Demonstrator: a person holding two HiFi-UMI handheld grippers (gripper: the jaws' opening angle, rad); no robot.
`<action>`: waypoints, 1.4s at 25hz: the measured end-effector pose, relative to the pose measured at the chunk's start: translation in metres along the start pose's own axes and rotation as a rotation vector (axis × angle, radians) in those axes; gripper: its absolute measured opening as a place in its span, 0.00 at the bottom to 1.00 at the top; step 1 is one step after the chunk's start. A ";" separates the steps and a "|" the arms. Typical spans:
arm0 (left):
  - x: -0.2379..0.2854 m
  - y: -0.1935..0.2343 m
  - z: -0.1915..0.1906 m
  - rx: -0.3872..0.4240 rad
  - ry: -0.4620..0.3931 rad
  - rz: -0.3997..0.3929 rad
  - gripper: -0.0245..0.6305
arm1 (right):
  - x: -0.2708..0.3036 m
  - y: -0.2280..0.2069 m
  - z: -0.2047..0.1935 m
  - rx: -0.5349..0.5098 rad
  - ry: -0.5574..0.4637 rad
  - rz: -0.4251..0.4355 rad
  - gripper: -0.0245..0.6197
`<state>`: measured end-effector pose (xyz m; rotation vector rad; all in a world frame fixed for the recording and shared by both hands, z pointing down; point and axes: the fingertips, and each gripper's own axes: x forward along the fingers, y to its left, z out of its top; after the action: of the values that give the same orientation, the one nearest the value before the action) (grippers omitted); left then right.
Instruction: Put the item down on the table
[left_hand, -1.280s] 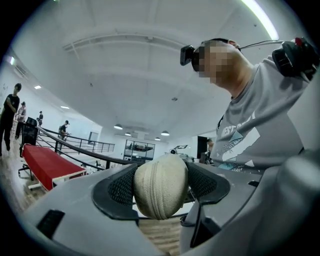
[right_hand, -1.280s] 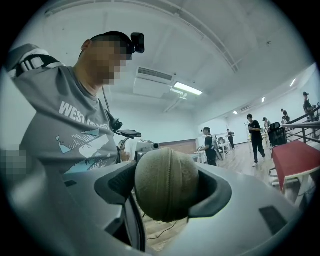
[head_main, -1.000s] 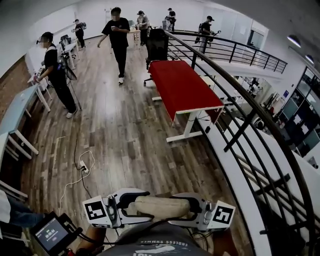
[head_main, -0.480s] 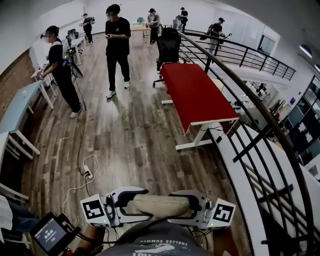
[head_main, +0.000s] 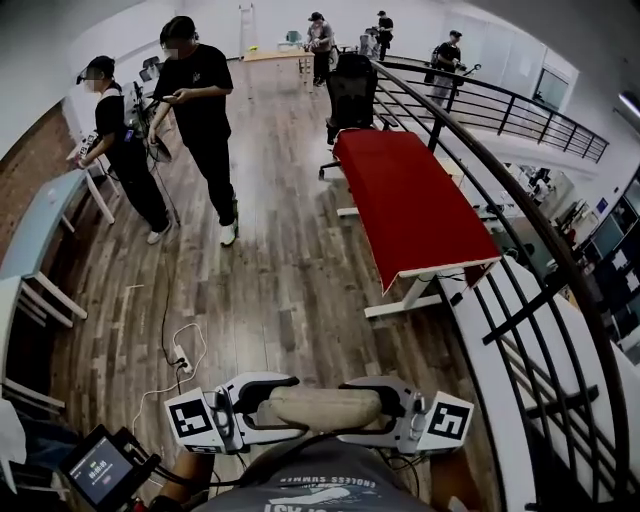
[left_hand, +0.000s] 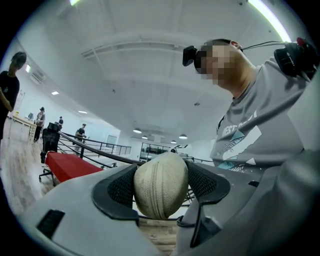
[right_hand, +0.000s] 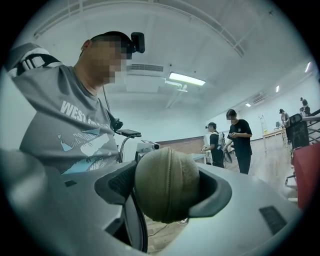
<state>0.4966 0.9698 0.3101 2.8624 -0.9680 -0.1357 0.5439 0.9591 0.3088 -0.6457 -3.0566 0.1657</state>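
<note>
Both grippers are clamping the beige zippered roll (head_main: 322, 408). The left gripper (left_hand: 161, 186) is pinching one end between partly spread jaws, and the right gripper (right_hand: 167, 189) is squeezing the other end the same way. The roll is hanging level, with its long axis running side to side between them. The red table (head_main: 415, 205) is lying well ahead and to the right across the wooden floor (head_main: 270, 280), so the roll is likely needing both hands carrying it forward-right together.
</note>
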 end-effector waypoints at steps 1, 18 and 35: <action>0.005 0.017 0.002 0.001 -0.002 0.005 0.53 | -0.001 -0.018 0.003 -0.006 0.002 0.006 0.46; 0.096 0.213 0.037 0.032 -0.010 0.020 0.53 | -0.042 -0.231 0.038 -0.024 0.000 0.020 0.46; 0.067 0.466 0.073 0.052 -0.016 -0.078 0.53 | 0.046 -0.465 0.062 -0.045 -0.011 -0.071 0.46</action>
<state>0.2620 0.5552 0.2994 2.9528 -0.8754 -0.1428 0.3119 0.5485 0.2963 -0.5393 -3.0963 0.1003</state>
